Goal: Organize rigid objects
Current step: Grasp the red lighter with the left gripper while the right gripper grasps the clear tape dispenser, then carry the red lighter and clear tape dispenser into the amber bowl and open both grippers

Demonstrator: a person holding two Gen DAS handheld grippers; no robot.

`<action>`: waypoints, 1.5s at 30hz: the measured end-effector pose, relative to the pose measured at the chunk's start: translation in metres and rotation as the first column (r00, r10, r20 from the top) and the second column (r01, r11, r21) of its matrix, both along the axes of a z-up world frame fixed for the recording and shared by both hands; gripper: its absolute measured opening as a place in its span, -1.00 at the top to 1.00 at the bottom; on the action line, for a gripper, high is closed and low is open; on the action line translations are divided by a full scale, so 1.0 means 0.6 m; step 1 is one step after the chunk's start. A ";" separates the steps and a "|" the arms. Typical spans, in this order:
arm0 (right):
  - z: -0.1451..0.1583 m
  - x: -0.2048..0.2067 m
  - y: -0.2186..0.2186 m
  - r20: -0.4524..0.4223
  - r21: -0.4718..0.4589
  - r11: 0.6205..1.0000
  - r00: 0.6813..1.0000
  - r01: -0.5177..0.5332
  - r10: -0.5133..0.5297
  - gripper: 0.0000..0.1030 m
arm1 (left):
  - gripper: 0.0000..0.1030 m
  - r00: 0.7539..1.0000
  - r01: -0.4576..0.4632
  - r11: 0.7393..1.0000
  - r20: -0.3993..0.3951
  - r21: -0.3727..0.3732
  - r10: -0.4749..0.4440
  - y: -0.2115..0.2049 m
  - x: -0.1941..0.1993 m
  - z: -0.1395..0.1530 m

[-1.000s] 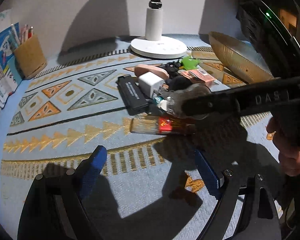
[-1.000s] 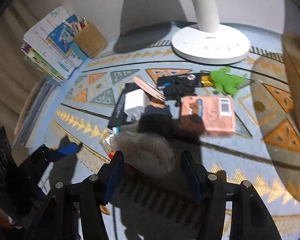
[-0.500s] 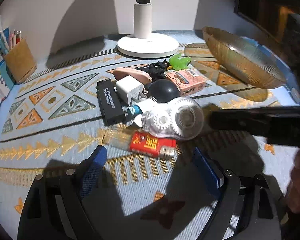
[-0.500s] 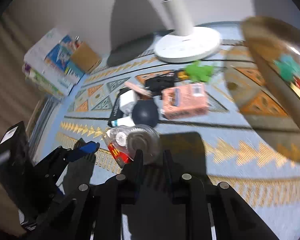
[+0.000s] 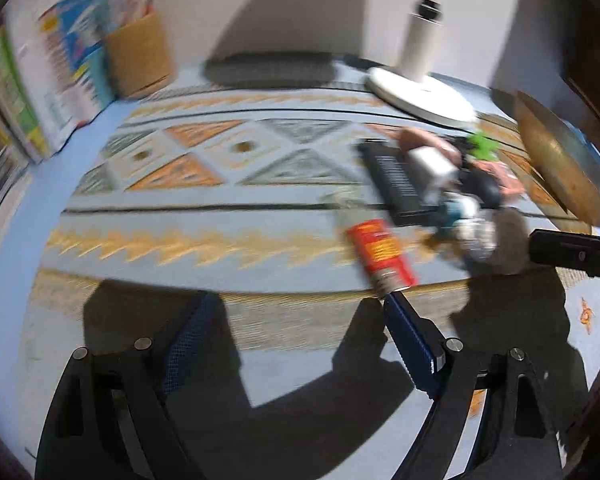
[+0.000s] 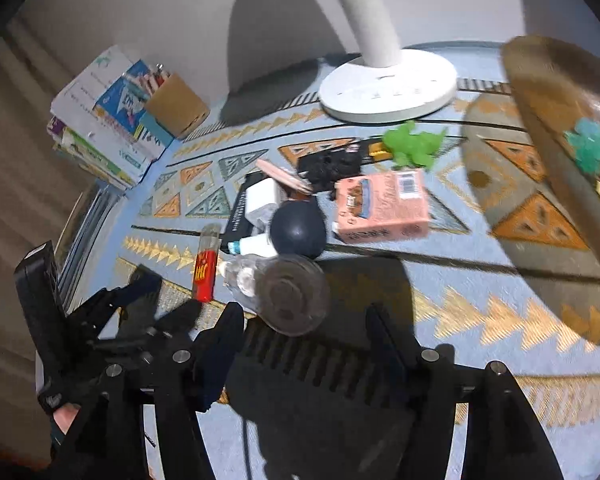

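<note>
We see our left hand-held gripper [image 5: 296, 344] spread wide and empty above the patterned table [image 5: 220, 240], its right finger tip just beside the red lighter [image 5: 382, 254]. Our right hand-held gripper [image 6: 304, 340] is also spread, the clear correction-tape dispenser [image 6: 284, 292] lying just ahead between its fingers. The pink box [image 6: 382, 206] and golden bowl [image 6: 560, 120] sit farther right.

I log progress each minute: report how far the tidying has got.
Early. Done: a teal toy and a few pieces lie in the gold bowl. In hand: nothing; the right gripper is open at the clear tape dispenser, the left gripper open near the red lighter. Left: the pink box, green toy and the rest of the pile.
</note>
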State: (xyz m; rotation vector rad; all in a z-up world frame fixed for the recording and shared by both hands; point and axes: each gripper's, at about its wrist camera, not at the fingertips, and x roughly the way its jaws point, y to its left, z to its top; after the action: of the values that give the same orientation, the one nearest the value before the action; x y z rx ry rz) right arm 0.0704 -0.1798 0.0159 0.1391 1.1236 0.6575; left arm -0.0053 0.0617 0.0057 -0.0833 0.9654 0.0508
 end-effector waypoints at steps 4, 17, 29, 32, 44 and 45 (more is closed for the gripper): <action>-0.009 0.005 0.030 0.010 -0.027 0.999 0.999 -0.034 0.035 -0.16 | -0.65 0.999 -0.034 0.999 0.012 -0.018 0.034 0.040 -0.014 0.006; -0.004 -0.096 -0.024 0.006 0.018 0.995 0.995 0.100 -0.100 0.64 | -0.65 0.996 0.087 0.996 0.034 -0.025 -0.087 -0.042 0.034 0.009; 0.008 -0.137 -0.045 0.078 -0.208 0.978 0.997 0.027 -0.011 -0.22 | 0.56 0.990 0.133 0.991 0.036 0.032 -0.134 -0.072 0.050 0.001; 0.003 -0.134 -0.022 0.093 -0.275 0.961 0.995 -0.013 0.040 -0.22 | 0.58 0.984 0.177 0.984 0.027 -0.026 -0.176 -0.052 0.037 0.003; -0.016 -0.106 0.053 0.177 -0.375 0.927 0.983 0.024 0.047 -0.10 | 0.27 0.977 0.215 0.975 0.022 -0.058 -0.214 -0.027 0.031 0.001; -0.015 -0.107 0.056 0.187 -0.382 0.924 0.981 0.032 0.043 -0.05 | 0.27 0.977 0.214 0.976 0.024 -0.037 -0.213 -0.034 0.033 -0.001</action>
State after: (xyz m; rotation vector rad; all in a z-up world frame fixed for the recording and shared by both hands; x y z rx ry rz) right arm 0.0064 -0.1464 0.0066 -0.2603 1.0445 0.4334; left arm 0.0148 0.0410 0.0053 -0.0156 0.9506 -0.1668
